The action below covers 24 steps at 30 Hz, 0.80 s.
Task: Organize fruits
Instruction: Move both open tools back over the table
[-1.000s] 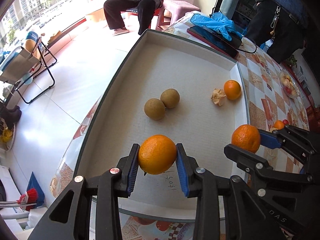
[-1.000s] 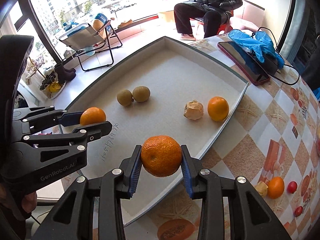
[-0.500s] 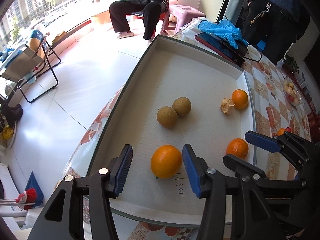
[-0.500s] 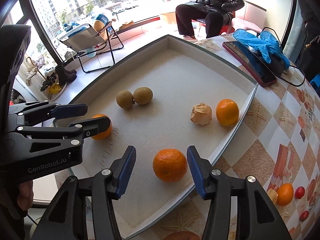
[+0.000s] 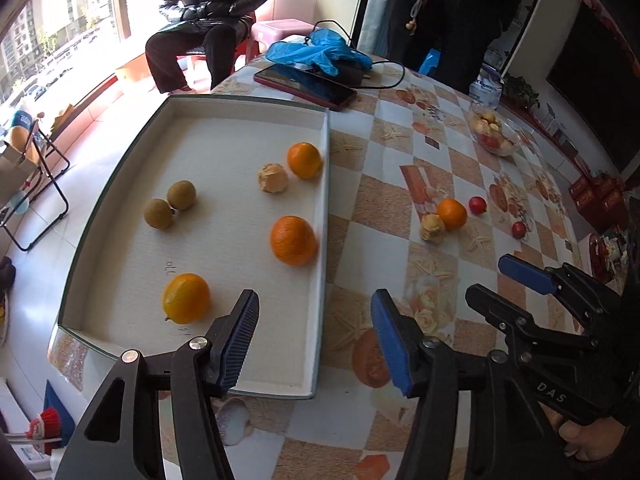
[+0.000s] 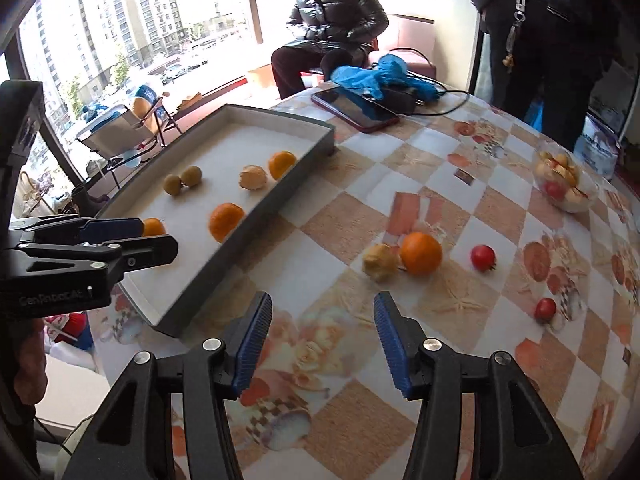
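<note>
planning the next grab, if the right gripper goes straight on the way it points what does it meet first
Probably the bare patterned tablecloth; nothing sits between the right gripper fingers. Beyond lie a peeled pale fruit and a round orange, though depth is unclear.

We see bench [image 6: 460,208] under checkered fruit-print cloth. Far end: dark phone with red edge [image 5: 306,86] lying flat, crumpled blue gloves [image 5: 316,52] just behind it atop black box, black cable [image 6: 448,102] looping off to one side. We spot seated person in shiny black puffer jacket [image 6: 338,12] by window, second person standing in dark clothes, keychain [image 5: 420,4] dangling at waist. Folding chair [image 6: 124,132] on tiled floor beside window. Tower blocks outside. Red brush [image 5: 44,424] low beside bench.
</note>
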### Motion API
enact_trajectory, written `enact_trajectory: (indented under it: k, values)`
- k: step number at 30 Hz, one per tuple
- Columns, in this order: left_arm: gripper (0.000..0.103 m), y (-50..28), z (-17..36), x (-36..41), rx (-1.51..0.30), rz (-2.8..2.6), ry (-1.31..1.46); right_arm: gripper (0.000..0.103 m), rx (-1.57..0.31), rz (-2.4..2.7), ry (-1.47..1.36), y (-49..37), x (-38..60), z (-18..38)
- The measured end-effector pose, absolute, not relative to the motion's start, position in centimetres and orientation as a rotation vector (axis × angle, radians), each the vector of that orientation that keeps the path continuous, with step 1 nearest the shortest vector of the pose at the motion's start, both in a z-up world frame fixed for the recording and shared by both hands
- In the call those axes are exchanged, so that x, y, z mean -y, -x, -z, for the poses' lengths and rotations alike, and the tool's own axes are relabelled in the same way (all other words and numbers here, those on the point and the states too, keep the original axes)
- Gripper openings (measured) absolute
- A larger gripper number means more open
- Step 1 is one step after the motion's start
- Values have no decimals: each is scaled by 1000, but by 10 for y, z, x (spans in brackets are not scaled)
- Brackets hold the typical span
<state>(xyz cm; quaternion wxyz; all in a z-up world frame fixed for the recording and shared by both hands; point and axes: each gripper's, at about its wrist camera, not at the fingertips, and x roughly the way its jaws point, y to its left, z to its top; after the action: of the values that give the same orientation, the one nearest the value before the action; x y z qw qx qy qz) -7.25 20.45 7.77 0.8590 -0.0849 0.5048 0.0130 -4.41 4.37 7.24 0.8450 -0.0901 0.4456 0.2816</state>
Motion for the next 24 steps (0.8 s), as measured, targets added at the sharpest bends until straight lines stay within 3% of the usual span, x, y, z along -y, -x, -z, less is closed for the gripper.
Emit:
enact_trajectory:
  k: [9, 11, 12, 19, 21, 23, 24]
  values:
    - [69, 57, -39, -59, -1062, 117, -59, 55, -1004, -272, 88, 49, 101, -20]
    - [69, 55, -28, -48, -1060, 121, -79, 65, -979, -237, 88, 54, 116, -17]
    - [69, 53, -23, -46, -1058, 122, -79, 77, -976, -231, 78, 55, 120, -16]
    - [72, 49, -7, -50, -1019, 92, -67, 81, -930, -233, 113, 58, 116, -12]
    - [78, 49, -5, -51, -998, 89, -67, 81, -927, -232, 111, 59, 115, -11]
    - [83, 51, -3, -52, -961, 80, -58, 90, -932, -234, 112, 59, 114, -10]
    - [83, 52, -2, -53, -947, 79, -54, 99, -946, -236, 114, 58, 114, -8]
